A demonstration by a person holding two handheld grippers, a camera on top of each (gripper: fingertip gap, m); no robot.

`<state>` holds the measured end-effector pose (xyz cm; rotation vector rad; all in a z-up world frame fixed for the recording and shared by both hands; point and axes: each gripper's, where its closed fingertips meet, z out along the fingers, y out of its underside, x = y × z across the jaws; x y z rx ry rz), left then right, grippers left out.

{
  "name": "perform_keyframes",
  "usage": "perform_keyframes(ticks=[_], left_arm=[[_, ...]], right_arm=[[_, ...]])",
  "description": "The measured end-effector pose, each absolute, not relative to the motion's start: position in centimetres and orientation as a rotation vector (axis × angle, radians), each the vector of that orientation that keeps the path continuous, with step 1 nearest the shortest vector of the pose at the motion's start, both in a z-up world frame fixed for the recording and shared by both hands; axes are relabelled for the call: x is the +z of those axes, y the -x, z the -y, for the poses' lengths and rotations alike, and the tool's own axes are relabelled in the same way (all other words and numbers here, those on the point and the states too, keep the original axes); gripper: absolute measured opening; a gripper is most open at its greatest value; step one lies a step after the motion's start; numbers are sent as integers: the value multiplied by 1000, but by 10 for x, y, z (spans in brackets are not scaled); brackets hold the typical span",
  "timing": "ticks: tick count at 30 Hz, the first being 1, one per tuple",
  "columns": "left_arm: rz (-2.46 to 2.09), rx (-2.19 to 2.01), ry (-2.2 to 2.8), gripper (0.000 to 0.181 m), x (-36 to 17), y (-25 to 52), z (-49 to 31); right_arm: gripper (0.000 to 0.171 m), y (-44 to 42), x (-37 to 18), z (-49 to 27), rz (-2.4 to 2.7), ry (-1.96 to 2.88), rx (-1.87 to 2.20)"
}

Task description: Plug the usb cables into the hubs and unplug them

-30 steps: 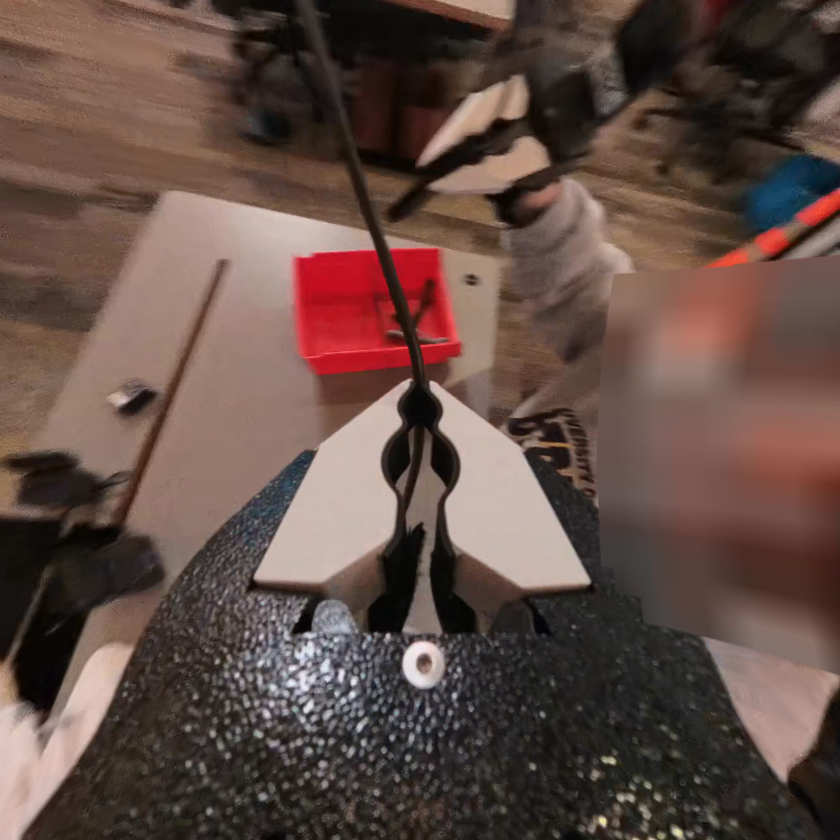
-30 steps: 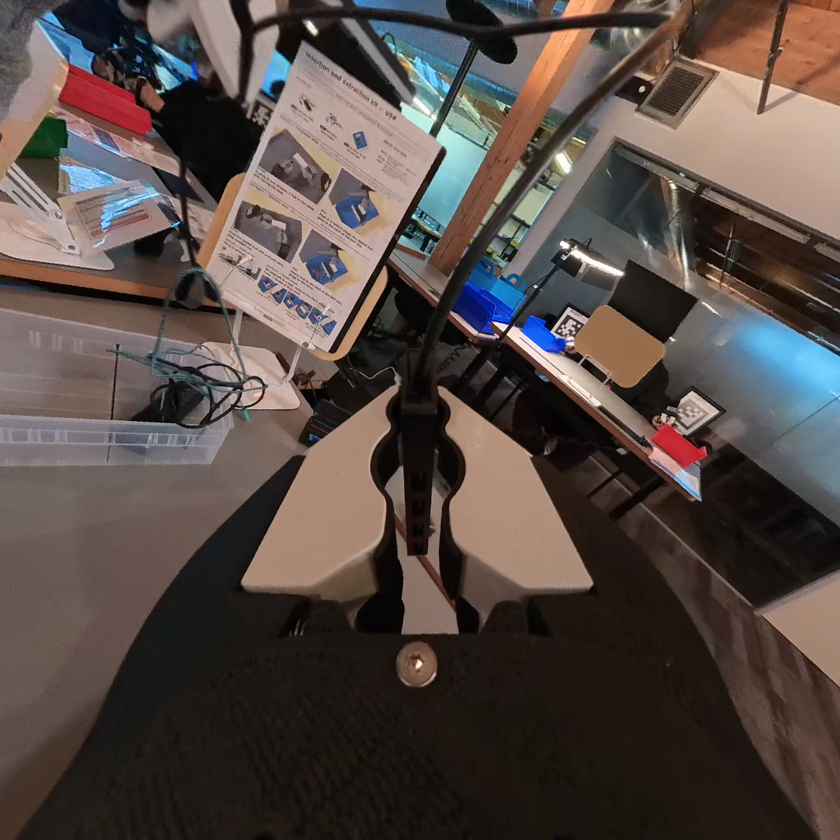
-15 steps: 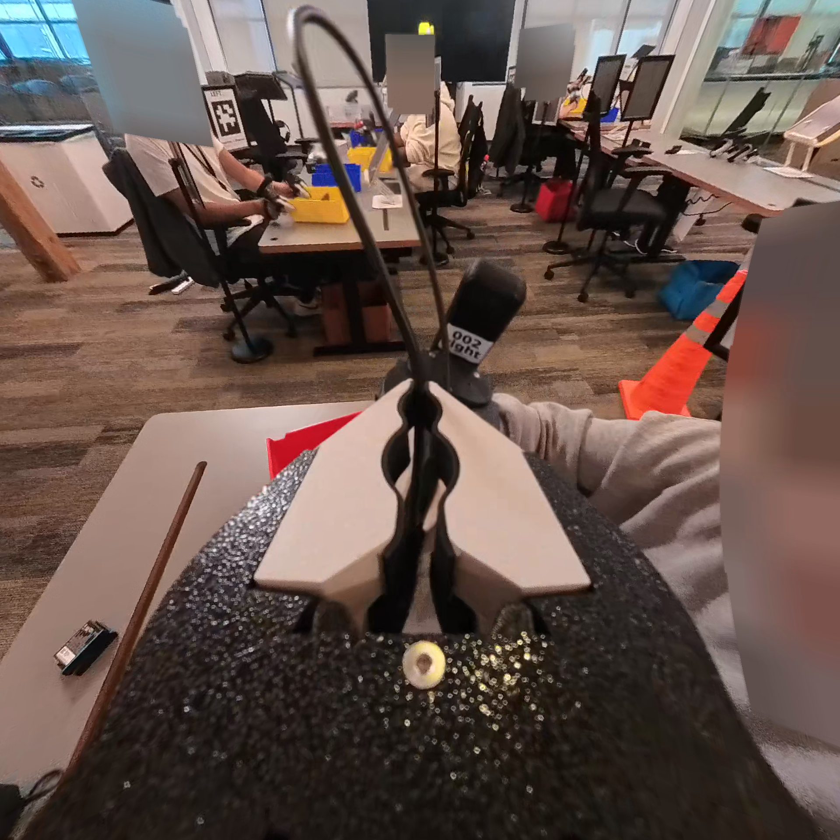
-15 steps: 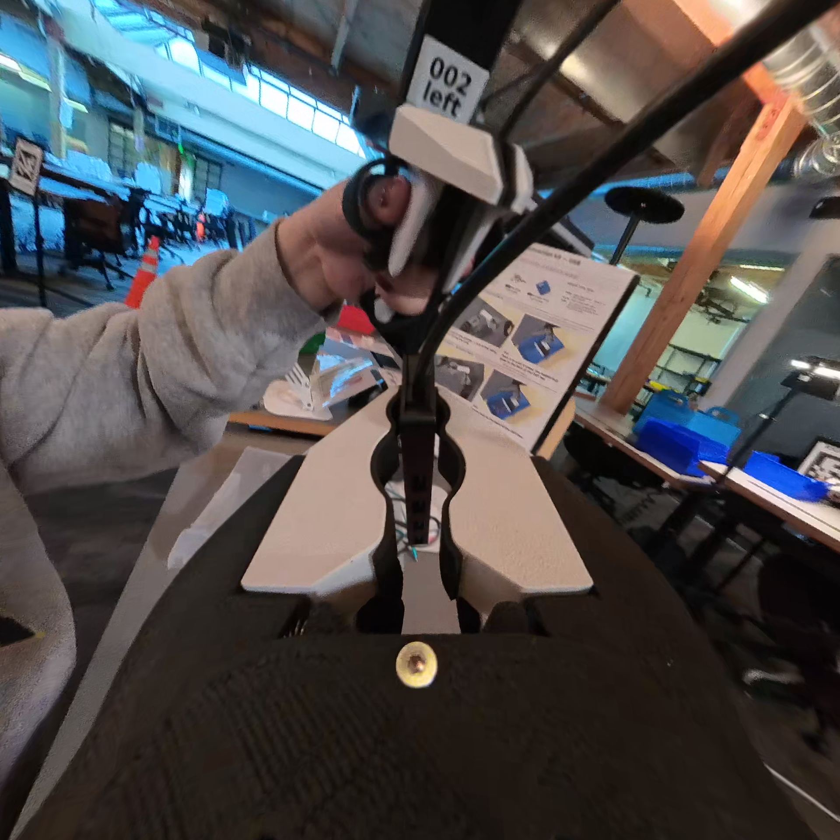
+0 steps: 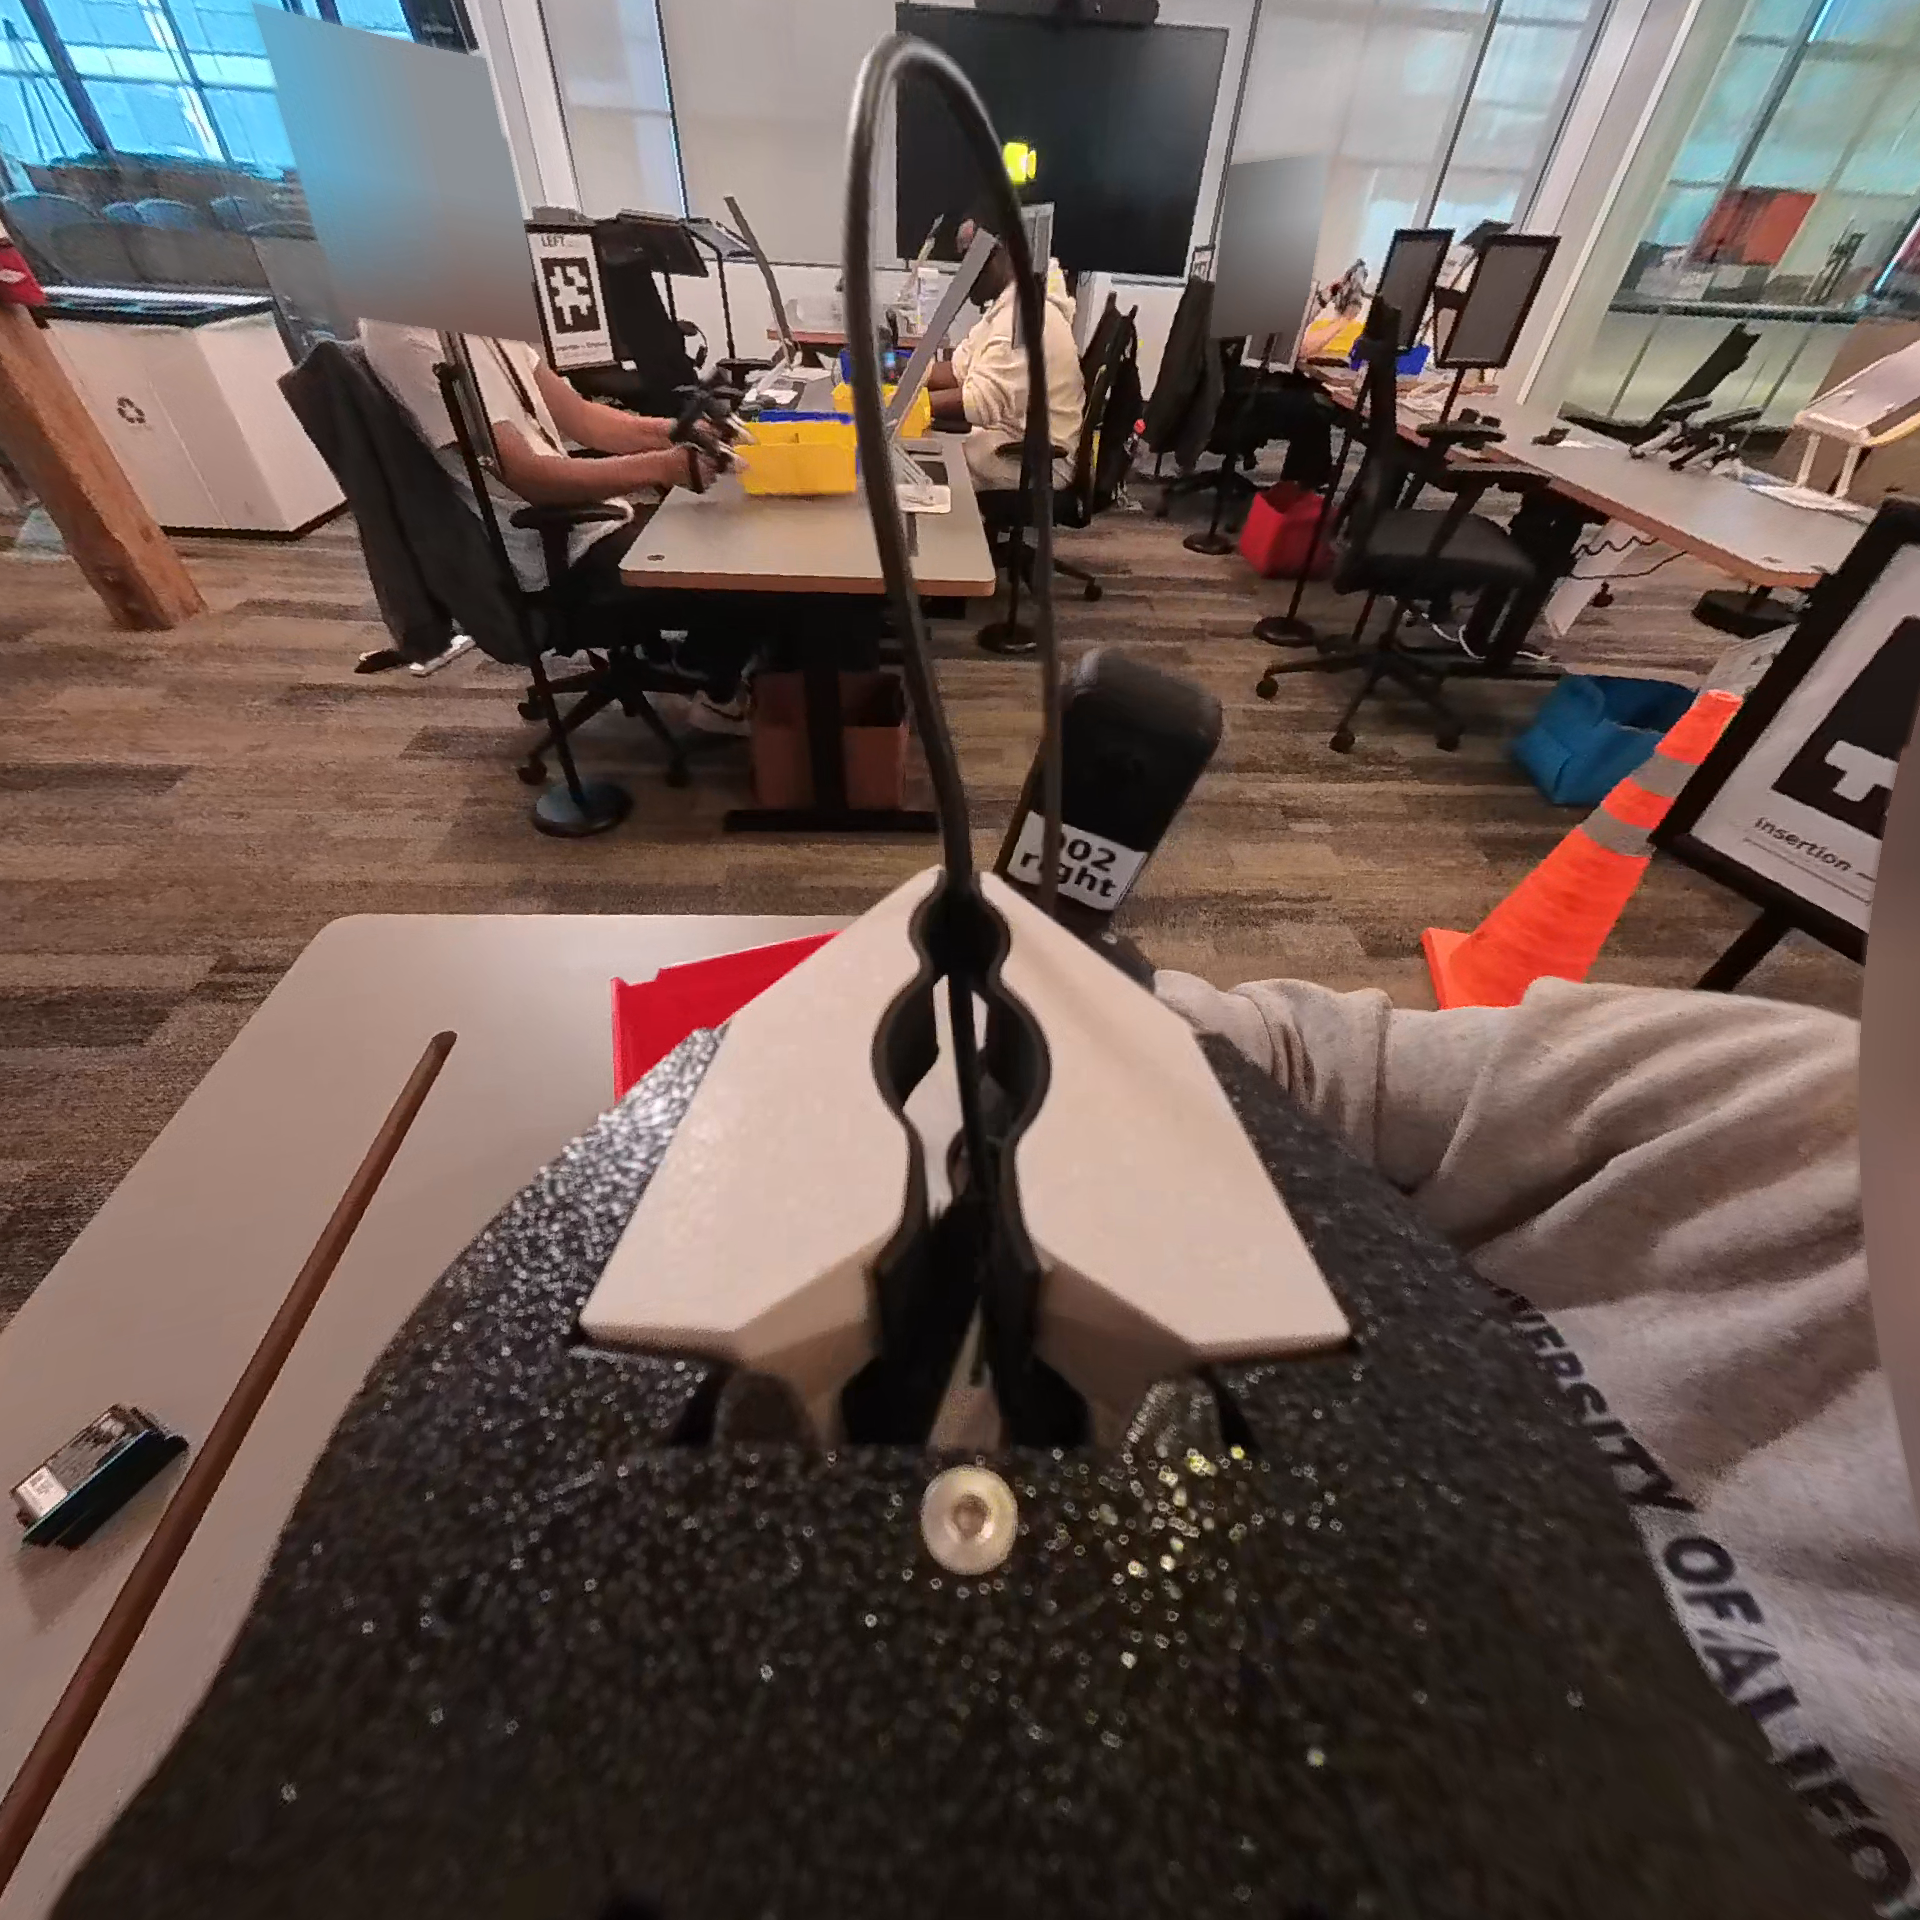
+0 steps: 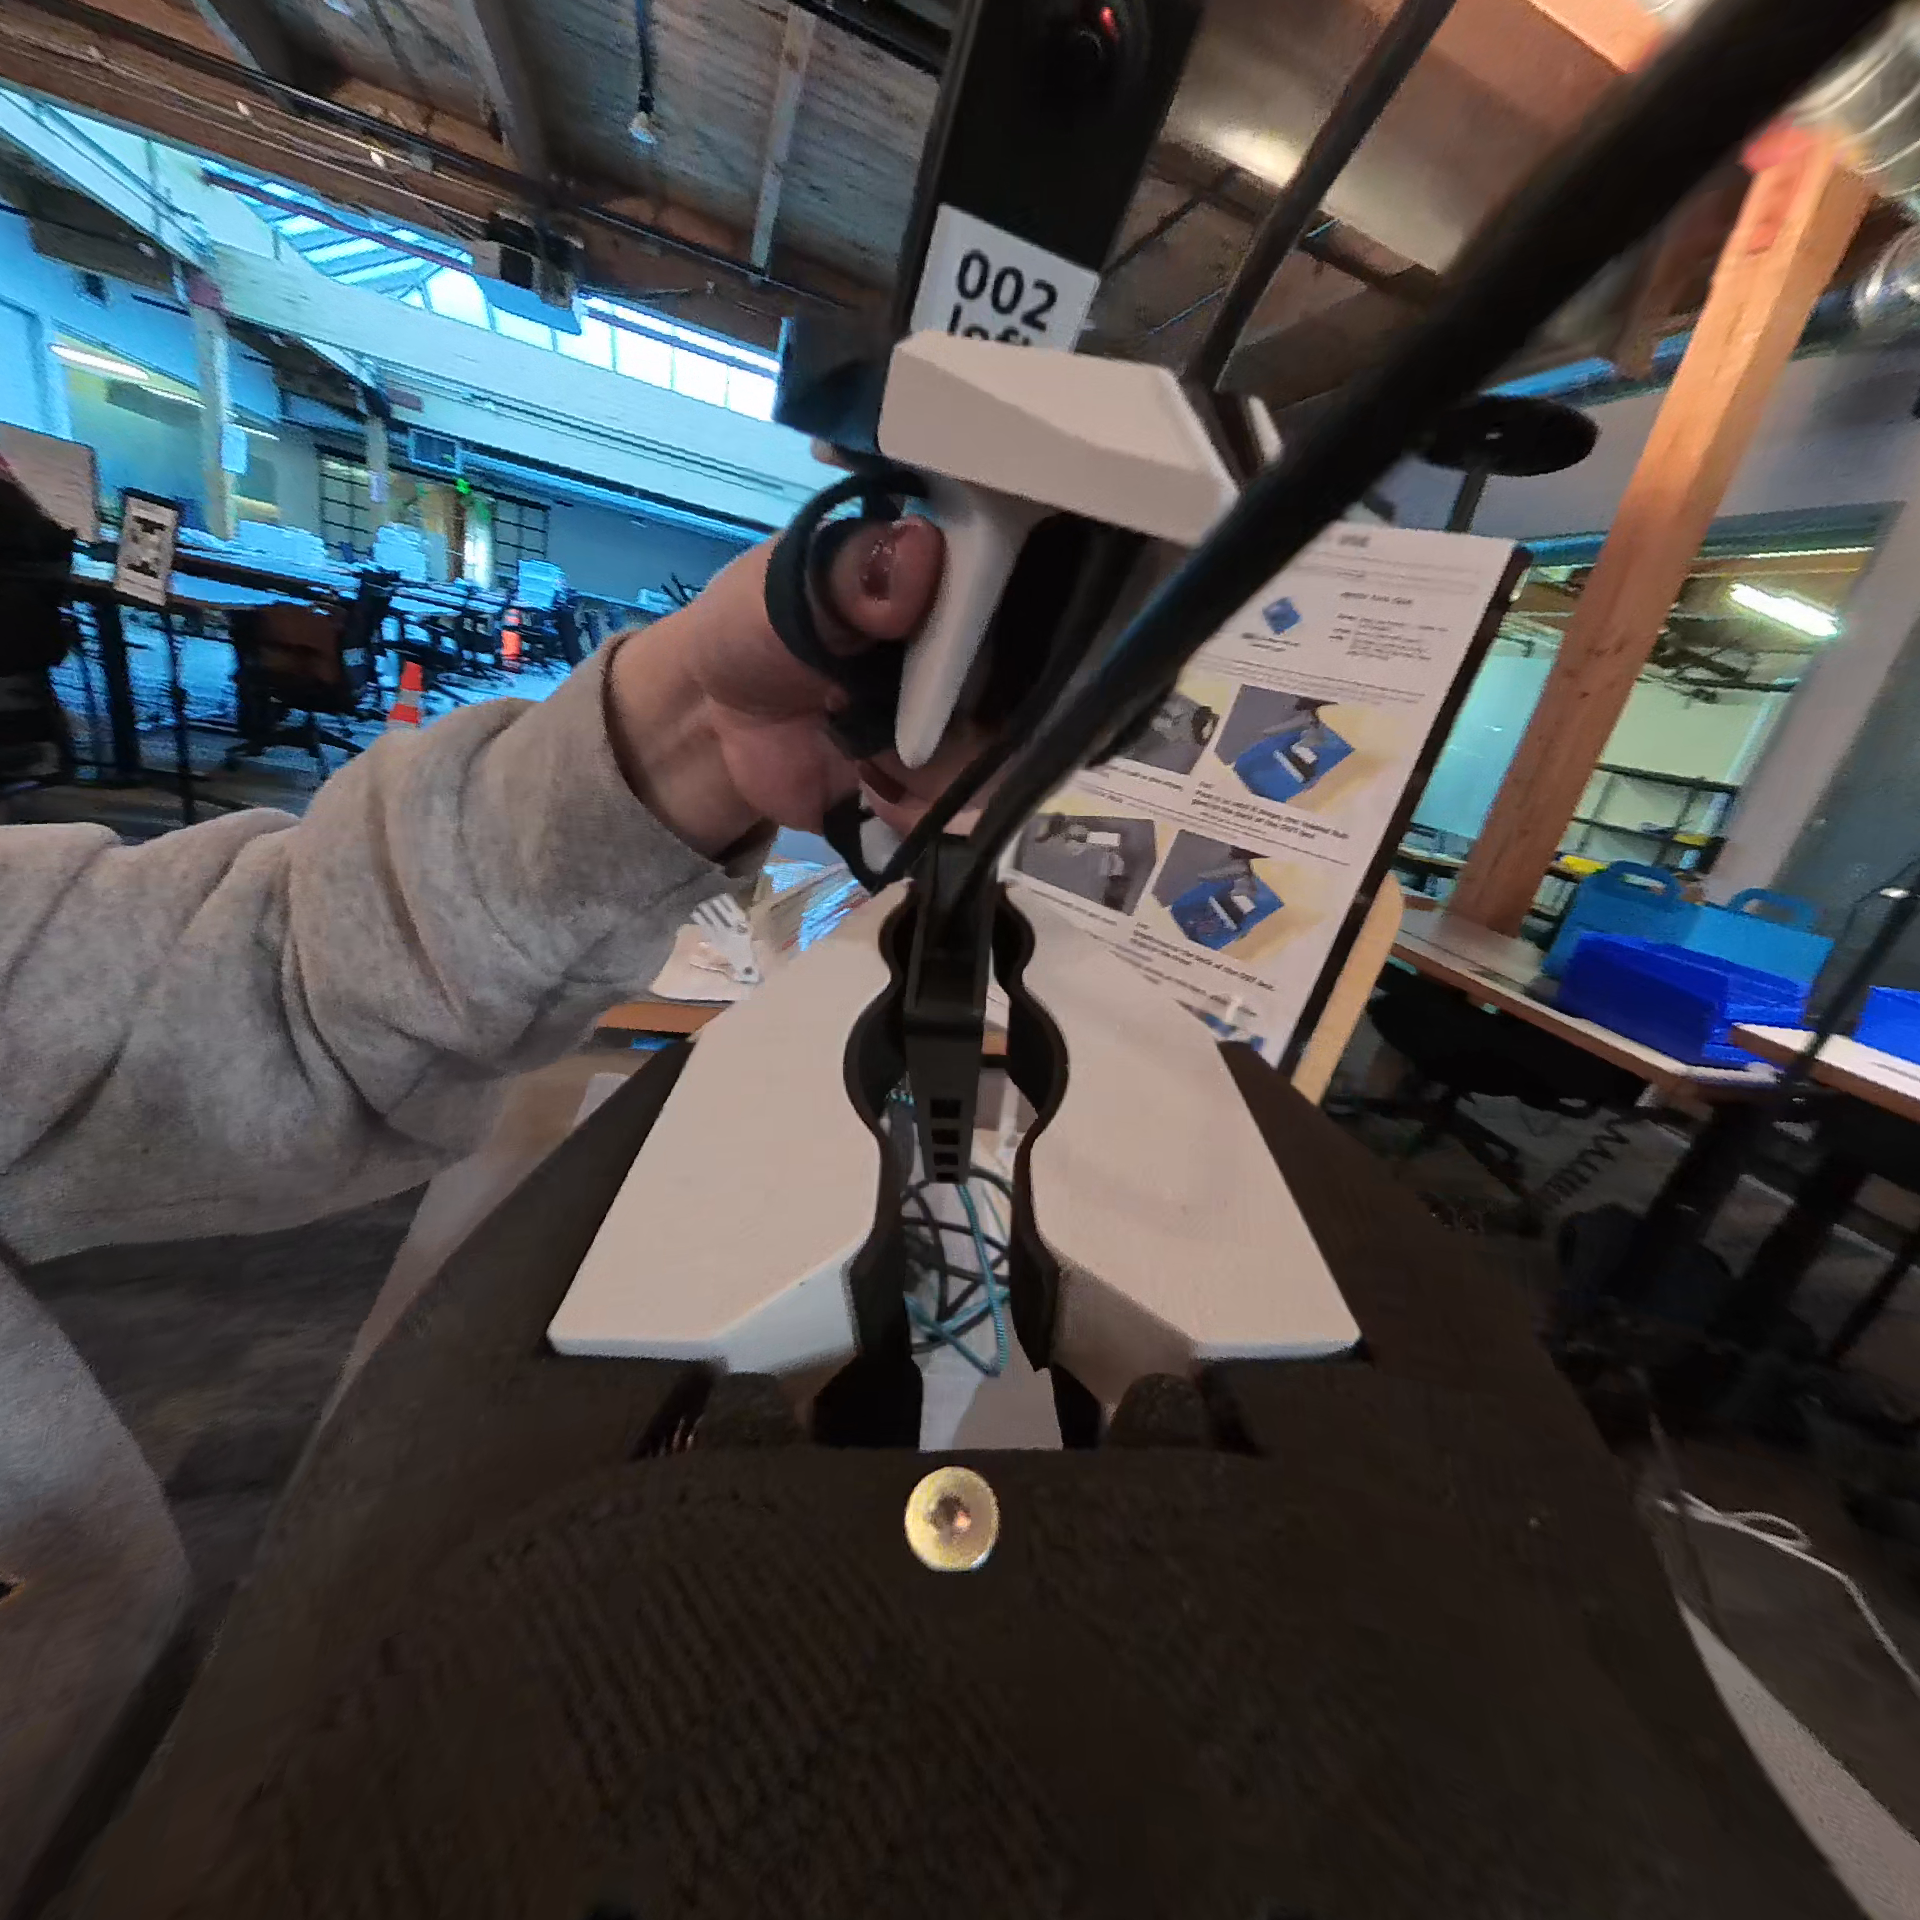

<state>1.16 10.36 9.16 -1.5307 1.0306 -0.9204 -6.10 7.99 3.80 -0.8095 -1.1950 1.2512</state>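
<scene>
My left gripper clenches the thin black usb cable, which arches upward to my right gripper, clamped on its plug. The plug's long axis lies along the fingers; I see no hub

Matt smooth tabletop, glossy thin black cable, fuzzy grey cloth sleeve.

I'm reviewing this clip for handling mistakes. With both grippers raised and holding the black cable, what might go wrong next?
1. The left gripper and right gripper both clamp the same black cable, which arcs tightly between them; pulling apart could strain it or make it slip.
2. The right gripper grips the connector body, so a twist may skew it for plugging.
3. Both cameras look away from the table, and no hub is visible, so alignment may suffer.
</scene>
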Motion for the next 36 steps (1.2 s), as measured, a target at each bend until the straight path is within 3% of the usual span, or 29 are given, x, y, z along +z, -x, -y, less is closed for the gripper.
perform_keyframes(ticks=[6, 8, 17, 20, 22, 27, 28, 31, 34, 36], left_arm=[[-1027, -930, 1467, 0, 89, -6, -103], [-1031, -974, 1450, 0, 87, -6, -99], [-971, -929, 1548, 1, 60, -3, -104], [-914, -698, 1580, 31, 46, 22, -105], [-858, -473, 1548, 37, 38, 43, -103], [-818, -184, 1431, 17, 15, 73, -74], [-816, -175, 1415, 1, 11, 75, -69], [-853, -256, 1466, 0, -8, 72, -66], [-867, -514, 1506, 0, -17, 56, -63], [-872, -454, 1573, 0, -37, 56, -72]], right_arm=[[19, 58, 29, -69, 1247, 791, 1473], [14, 58, 24, -69, 1246, 801, 1510], [8, 62, 11, -91, 1211, 870, 1338], [9, 38, 24, -108, 1132, 873, 1316], [8, 19, 35, -116, 1087, 861, 1314], [8, -17, 52, -129, 1030, 849, 1247], [8, -22, 56, -132, 1016, 849, 1240], [8, -28, 58, -132, 1049, 860, 1230], [8, -4, 21, -107, 1314, 936, 1212], [8, 8, 0, -93, 1385, 941, 1203]])
